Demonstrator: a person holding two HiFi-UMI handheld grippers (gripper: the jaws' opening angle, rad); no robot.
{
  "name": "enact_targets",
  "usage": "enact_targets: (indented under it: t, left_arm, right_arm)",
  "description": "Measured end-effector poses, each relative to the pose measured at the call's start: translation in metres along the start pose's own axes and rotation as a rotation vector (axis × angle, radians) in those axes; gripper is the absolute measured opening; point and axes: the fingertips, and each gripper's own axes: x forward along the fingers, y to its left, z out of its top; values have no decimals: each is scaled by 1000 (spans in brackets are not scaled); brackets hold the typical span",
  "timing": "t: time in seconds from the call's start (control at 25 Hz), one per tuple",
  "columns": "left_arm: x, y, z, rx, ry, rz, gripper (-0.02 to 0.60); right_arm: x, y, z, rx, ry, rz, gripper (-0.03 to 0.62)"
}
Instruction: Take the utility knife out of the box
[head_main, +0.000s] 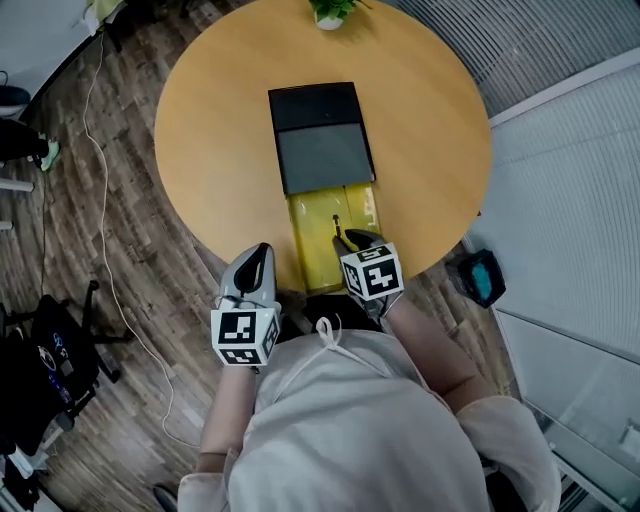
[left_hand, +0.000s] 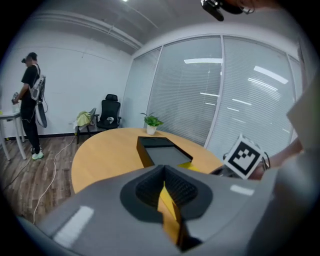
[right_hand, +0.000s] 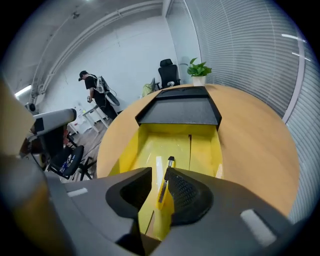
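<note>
The utility knife (right_hand: 164, 183) lies in the pulled-out yellow tray (head_main: 312, 228) of the box, near the end closest to the person, with its long axis roughly along the tray. The right gripper (right_hand: 157, 171) is positioned over it. Its jaws stand moderately apart. The knife sits in the gap, close against the pad at the right of the right gripper view, and the other pad is clear of it. Nothing is clamped.

Step in hand, judged from the jaw position: alignment for the grasp. The next move calls for the following:
- Lower the jaws to either side of the knife body.
- Close on its narrow sides.
- Lift straight up until the knife clears the tray walls.

The knife is slim and lies flat, so a shallow grip may slip.

The left gripper (left_hand: 163, 171) hovers at the near edge of the round table (head_main: 220, 120), beside the tray and apart from it. Its jaws are drawn together to a thin slit and hold nothing identifiable. It could steady the tray if the tray shifts.

The black sleeve (head_main: 320, 125) covers the tray's far part. A potted plant (head_main: 330, 10) stands at the table's far edge, well apart. Nothing appears to obstruct the lift path; the tray walls are the only constraint.
</note>
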Motion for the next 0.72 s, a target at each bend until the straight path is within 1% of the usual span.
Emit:
enact_targets:
  t: [0.12,0.16,0.2,0.32,0.4,0.52,0.64,0.72]
  left_arm:
    - [11,3,-5,13,34,-61,6]
    - [15,5,-5,20,41,-78,6]
    - [19,8,-4,27,46,-91,6]
    - [33,23,-4,36,62,-103,6]
    - [41,31,-10,25,79,-105,6]
    - [51,41,-18,5,100,-114,6]
    - [56,46,-22,-2,114,-129,6]
    - [55,44,-21,1,118,-143,6]
  right_arm:
    - [14,-5,-7,20,53,-36,106]
    - [18,-6,-9,28,70,-47,123]
    - [22,-8,-10,38,85,-57,138]
    - [35,-15,-11,63,128,-84,141]
    - [42,-20,-13,69,151,-112,138]
    - [49,-26,-13,60,179,-165,88]
    - [54,-24,-10,26,215,-196,83]
    - [54,-23,-9,-10,224,-199,81]
